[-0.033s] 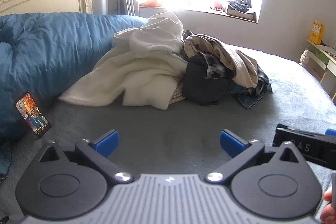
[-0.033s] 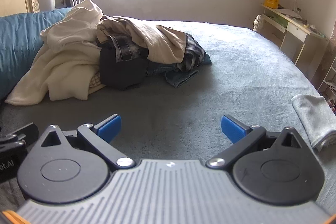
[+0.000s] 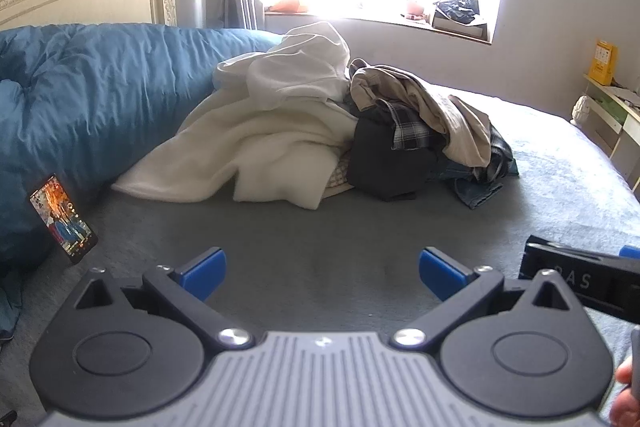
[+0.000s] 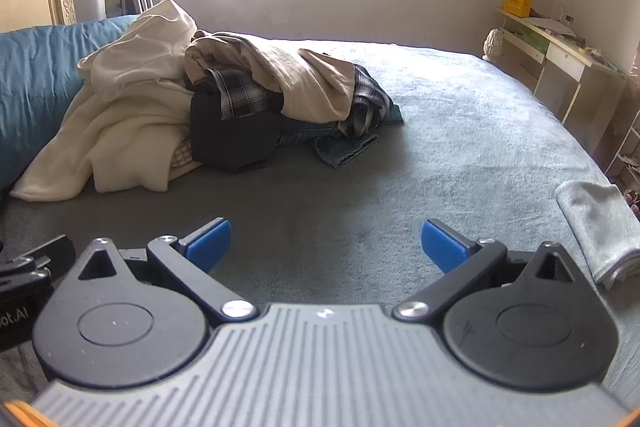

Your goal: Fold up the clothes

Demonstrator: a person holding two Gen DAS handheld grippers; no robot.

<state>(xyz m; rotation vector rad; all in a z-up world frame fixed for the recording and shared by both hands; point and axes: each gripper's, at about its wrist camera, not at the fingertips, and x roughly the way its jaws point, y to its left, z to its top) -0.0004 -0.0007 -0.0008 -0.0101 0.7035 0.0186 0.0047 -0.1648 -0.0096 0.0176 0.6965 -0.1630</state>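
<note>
Holding both tongs, left point(image 3: 320, 273) and right point(image 4: 326, 241), wide apart and empty, I faced the pile point(image 4: 208, 107) straight ahead toward the bed's point(image 4: 460, 131) head, left nearer.

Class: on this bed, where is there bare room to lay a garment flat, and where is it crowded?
Free: the grey bedspread between the clothes pile and the open left gripper and right gripper, plus beyond the folded grey cloth. Crowded: along the blue duvet.
</note>
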